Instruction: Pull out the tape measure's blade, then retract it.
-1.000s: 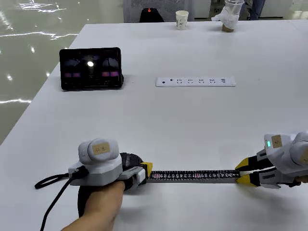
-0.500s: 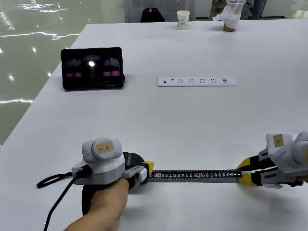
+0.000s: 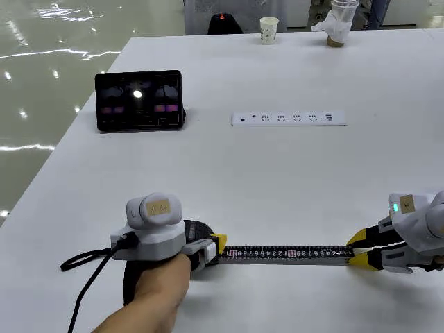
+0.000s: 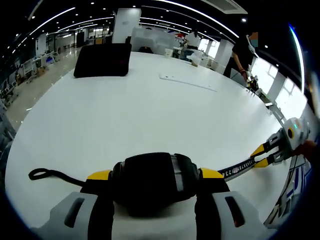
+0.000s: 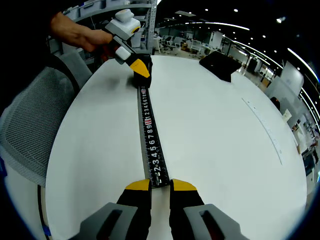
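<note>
The black tape measure case [image 4: 152,177] sits between the yellow-tipped jaws of my left gripper [image 3: 208,248], which is shut on it at the near left of the white table. Its dark numbered blade [image 3: 288,253] runs flat along the table to the right. My right gripper [image 3: 359,249] pinches the blade's end. In the right gripper view the blade [image 5: 150,145] stretches away from my right gripper [image 5: 159,186] to the case [image 5: 141,67] in the left gripper. A black wrist strap [image 4: 42,175] trails left of the case.
A dark tablet [image 3: 139,100] stands at the back left and a white power strip [image 3: 288,118] lies mid-table. A paper cup [image 3: 268,29] and a gloved hand [image 3: 333,24] are at the far edge. A mesh chair [image 5: 30,130] is beside the table.
The blade looks slightly longer, with the right gripper a little farther right. Most of the shift in the picture comes from the head camera moving.
</note>
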Tool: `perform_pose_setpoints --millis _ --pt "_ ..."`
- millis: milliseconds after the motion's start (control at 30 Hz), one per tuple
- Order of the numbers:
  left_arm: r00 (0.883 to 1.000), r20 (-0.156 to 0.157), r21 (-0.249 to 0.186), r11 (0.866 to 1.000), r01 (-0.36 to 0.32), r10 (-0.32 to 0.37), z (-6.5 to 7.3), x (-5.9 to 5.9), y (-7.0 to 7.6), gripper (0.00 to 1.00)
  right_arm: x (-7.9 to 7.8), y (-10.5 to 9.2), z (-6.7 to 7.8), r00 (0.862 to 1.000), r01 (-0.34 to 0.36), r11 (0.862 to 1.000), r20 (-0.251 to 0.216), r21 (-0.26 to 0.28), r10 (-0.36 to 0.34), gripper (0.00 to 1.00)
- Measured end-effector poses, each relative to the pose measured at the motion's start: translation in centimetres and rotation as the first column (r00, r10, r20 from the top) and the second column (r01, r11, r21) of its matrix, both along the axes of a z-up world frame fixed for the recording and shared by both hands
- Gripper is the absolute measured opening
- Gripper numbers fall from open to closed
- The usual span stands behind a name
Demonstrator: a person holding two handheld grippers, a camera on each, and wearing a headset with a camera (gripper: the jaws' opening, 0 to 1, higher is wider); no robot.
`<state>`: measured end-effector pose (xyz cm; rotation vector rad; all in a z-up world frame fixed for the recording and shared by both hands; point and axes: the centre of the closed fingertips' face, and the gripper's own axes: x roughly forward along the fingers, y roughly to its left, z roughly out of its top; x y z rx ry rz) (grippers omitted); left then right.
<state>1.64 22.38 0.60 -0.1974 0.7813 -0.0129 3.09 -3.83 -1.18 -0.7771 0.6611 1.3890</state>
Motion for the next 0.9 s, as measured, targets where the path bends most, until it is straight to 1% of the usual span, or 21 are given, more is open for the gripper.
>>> perform_pose_setpoints --millis 100,267,533,900 --pt "1.0 -0.004 -0.004 1.0 0.002 -0.002 0.02 -0.07 -0.05 0.6 -0.01 -0.01 -0.01 1.0 0.001 1.0 0.001 -0.002 -0.001 0.1" --pt "1.0 0.001 -0.004 1.0 0.001 -0.001 0.07 -0.13 -0.08 0.6 0.01 -0.04 0.02 1.0 0.0 1.0 0.004 -0.008 0.0 0.1" --pt "1.0 0.0 -0.01 1.0 -0.001 0.001 0.09 -0.15 -0.09 0.6 -0.07 -0.05 0.05 1.0 -0.005 1.0 0.007 -0.017 0.005 0.1" --pt "1.0 -0.001 -0.029 1.0 -0.003 0.003 0.2 -0.18 -0.13 0.6 -0.02 -0.08 -0.01 1.0 -0.003 1.0 0.005 -0.019 0.004 0.1"
